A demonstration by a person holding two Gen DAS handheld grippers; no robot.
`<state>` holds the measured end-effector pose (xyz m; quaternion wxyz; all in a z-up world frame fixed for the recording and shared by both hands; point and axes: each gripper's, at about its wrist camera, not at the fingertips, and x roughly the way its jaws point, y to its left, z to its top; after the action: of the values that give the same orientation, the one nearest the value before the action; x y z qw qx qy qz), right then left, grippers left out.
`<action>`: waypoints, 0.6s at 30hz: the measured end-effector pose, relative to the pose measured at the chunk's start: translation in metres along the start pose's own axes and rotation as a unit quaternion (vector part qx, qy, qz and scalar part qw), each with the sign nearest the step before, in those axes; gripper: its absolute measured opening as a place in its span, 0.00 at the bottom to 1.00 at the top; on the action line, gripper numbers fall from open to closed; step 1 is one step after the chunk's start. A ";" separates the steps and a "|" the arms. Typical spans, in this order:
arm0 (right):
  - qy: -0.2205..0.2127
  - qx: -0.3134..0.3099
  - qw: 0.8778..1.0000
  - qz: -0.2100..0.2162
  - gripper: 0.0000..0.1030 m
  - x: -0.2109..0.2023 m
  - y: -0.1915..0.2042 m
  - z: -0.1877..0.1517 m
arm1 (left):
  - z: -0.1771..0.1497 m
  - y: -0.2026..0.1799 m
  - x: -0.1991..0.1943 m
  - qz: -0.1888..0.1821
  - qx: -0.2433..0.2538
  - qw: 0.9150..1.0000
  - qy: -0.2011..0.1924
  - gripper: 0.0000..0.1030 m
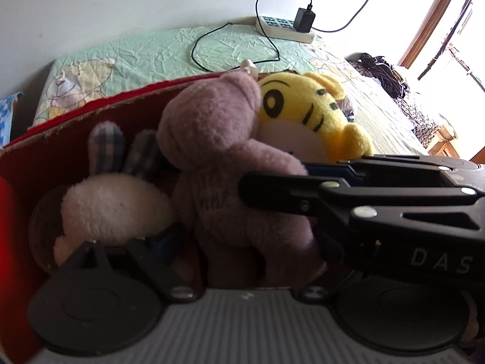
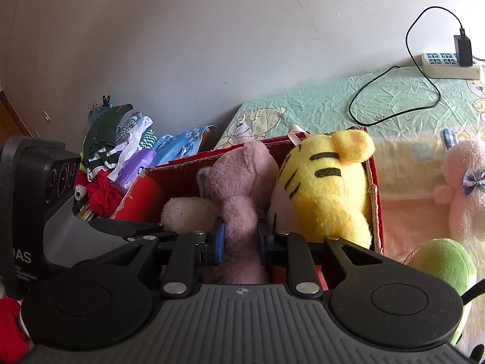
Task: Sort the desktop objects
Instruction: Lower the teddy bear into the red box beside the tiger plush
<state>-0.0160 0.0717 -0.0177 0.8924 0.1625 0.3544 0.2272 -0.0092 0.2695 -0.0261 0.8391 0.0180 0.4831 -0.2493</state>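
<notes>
The right tool (image 2: 239, 241) is clamped on the mauve bear (image 2: 239, 188), upright inside the red box (image 2: 376, 188) between the white bunny (image 2: 185, 212) and yellow tiger (image 2: 327, 188). The left tool's (image 1: 145, 261) state cannot be told. Releasing carelessly could topple the bear against its soft neighbours.

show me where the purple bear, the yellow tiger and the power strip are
purple bear (image 2: 239, 188): right wrist view, on its back.
yellow tiger (image 2: 327, 188): right wrist view, on its striped head.
power strip (image 1: 285, 27): left wrist view, on its socket face.
</notes>
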 end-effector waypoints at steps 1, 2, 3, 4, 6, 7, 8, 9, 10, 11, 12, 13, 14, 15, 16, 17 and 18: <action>0.000 0.003 1.000 0.001 0.20 0.000 -0.001 -0.001 | 0.000 -0.001 0.000 0.002 0.001 1.000 0.000 0.91; 0.000 0.005 1.000 0.003 0.20 0.000 -0.001 -0.001 | 0.000 -0.001 0.000 0.003 0.002 1.000 0.000 0.92; 0.001 0.008 1.000 0.003 0.20 0.000 -0.002 -0.002 | -0.001 -0.002 0.001 0.005 0.003 1.000 0.001 0.92; 0.001 0.010 1.000 0.005 0.20 -0.001 -0.002 -0.003 | -0.001 -0.003 0.001 0.007 0.004 1.000 0.001 0.93; 0.001 0.017 1.000 0.008 0.20 -0.001 -0.004 -0.004 | -0.001 -0.004 0.001 0.010 0.005 1.000 0.002 0.93; 0.001 0.021 1.000 0.009 0.20 -0.001 -0.005 -0.005 | -0.002 -0.004 0.001 0.012 0.006 1.000 0.001 0.93; 0.002 0.025 1.000 0.010 0.20 -0.001 -0.006 -0.005 | -0.002 -0.005 0.001 0.013 0.006 1.000 0.001 0.93; 0.002 0.028 1.000 0.011 0.20 -0.002 -0.007 -0.006 | -0.002 -0.005 0.001 0.014 0.005 1.000 0.001 0.93; 0.002 0.034 0.999 0.013 0.20 -0.002 -0.009 -0.007 | -0.002 -0.004 0.001 0.015 0.005 1.000 0.001 0.93; 0.002 0.038 0.999 0.015 0.20 -0.002 -0.010 -0.007 | -0.002 -0.004 0.001 0.015 0.004 1.000 0.000 0.93; 0.002 0.041 0.999 0.016 0.20 -0.002 -0.011 -0.008 | -0.002 -0.004 0.000 0.015 0.003 1.000 0.000 0.93; 0.002 0.042 0.999 0.016 0.20 -0.003 -0.011 -0.008 | -0.002 -0.004 0.001 0.015 0.002 1.000 0.000 0.93; 0.001 0.041 0.999 0.016 0.20 -0.003 -0.011 -0.009 | -0.003 -0.005 0.000 0.017 0.002 1.000 -0.001 0.93; 0.000 0.040 0.999 0.016 0.20 -0.003 -0.010 -0.009 | -0.003 -0.006 0.000 0.018 0.003 1.000 -0.002 0.94; -0.002 0.039 0.999 0.016 0.20 -0.003 -0.010 -0.009 | -0.004 -0.006 0.000 0.020 0.004 1.000 -0.003 0.94; -0.003 0.038 0.999 0.015 0.20 -0.003 -0.010 -0.010 | -0.004 -0.007 0.000 0.020 0.004 1.000 -0.003 0.94; -0.004 0.039 0.999 0.015 0.20 -0.003 -0.009 -0.010 | -0.004 -0.007 0.000 0.021 0.004 1.000 -0.004 0.94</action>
<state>-0.0227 0.0635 -0.0269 0.8836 0.2029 0.3566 0.2257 -0.0149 0.2646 -0.0270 0.8457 0.0307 0.4784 -0.2342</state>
